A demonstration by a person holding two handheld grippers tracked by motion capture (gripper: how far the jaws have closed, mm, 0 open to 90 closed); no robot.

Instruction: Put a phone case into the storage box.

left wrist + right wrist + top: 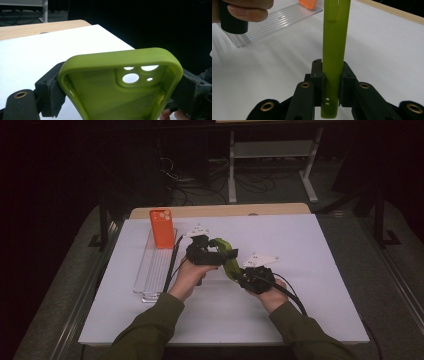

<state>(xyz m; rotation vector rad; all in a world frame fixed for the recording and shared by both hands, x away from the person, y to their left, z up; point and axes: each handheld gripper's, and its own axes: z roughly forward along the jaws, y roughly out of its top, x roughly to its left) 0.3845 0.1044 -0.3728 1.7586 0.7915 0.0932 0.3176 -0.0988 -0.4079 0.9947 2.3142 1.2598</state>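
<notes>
Lab: white work table [310, 270], cables on floor [200, 185], metal bench frame [272, 157].

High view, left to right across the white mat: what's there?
Clear ribbed tray → orange phone case standing at its far end → left tool → green phone case → right tool.

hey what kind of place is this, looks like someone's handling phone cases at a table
Probably a lab or recording workspace, not a home. A white work table stands in a dark room, with tangled cables on the floor behind and the legs of a white desk frame. The person works with handheld grippers.
</notes>
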